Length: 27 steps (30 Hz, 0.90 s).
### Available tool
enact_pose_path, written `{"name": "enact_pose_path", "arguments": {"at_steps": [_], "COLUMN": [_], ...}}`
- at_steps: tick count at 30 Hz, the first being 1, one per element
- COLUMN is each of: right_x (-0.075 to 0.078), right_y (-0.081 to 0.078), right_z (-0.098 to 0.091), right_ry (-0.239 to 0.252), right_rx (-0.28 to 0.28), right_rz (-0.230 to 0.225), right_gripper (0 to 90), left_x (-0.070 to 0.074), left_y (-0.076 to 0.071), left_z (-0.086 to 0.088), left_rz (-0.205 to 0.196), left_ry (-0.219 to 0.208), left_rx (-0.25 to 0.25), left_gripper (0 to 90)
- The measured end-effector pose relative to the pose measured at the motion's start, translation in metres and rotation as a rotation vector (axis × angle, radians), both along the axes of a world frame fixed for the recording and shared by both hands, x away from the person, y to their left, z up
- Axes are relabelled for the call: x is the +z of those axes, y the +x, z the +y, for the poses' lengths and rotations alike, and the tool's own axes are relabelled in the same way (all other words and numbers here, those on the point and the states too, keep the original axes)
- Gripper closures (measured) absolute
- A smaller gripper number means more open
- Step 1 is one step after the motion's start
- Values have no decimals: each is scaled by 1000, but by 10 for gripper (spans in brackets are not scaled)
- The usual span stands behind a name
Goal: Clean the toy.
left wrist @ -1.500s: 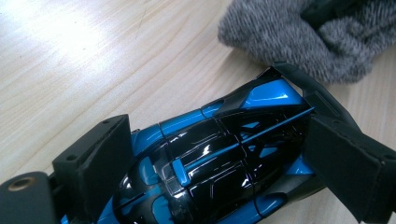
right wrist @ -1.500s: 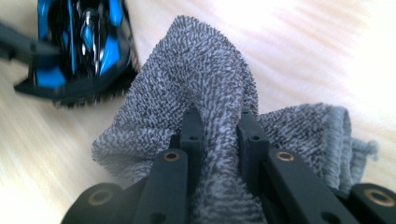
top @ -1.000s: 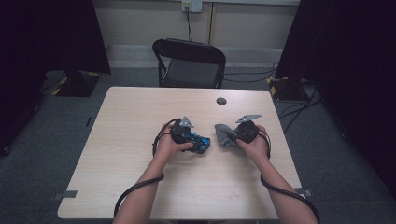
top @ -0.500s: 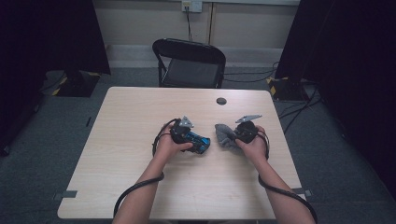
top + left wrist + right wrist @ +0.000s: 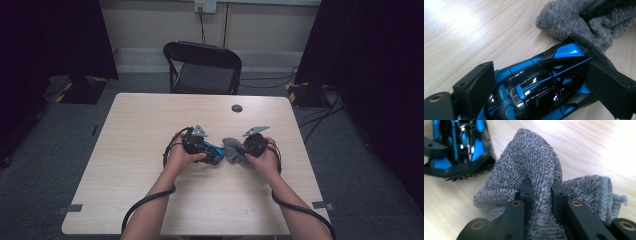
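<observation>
A glossy blue and black toy car lies on the light wooden table, with my left gripper shut on its two sides. From above, the toy car sits just left of a grey terry cloth. My right gripper is shut on a bunched fold of the grey cloth, whose free end rests against the tail of the car. Seen along the left jaws, the cloth lies just past the car's tail. Both hands rest near the table's middle.
A small black round disc lies on the table toward its far edge. A black folding chair stands behind the table. Cables trail from both grippers toward the near edge. Dark curtains hang at both sides.
</observation>
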State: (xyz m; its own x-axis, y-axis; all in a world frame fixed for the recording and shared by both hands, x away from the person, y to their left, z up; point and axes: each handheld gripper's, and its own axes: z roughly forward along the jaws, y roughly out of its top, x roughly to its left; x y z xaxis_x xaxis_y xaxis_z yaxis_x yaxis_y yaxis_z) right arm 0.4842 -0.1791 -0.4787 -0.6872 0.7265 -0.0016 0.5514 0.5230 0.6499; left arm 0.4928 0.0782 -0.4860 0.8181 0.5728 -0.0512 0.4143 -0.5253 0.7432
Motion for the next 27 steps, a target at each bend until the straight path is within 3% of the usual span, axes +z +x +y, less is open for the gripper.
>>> {"name": "enact_pose_path", "arguments": {"at_steps": [10, 27], "right_x": [2, 2], "right_y": [-14, -49], "right_z": [11, 15], "right_ry": [-13, 57], "right_rx": [76, 206], "right_rz": [20, 53], "right_gripper": [761, 763], "left_x": [0, -1], "left_y": [0, -1], "left_z": [0, 0], "left_rz": [3, -8], "left_ry": [1, -6], "left_rx": [0, 5], "left_gripper": [85, 84]}}
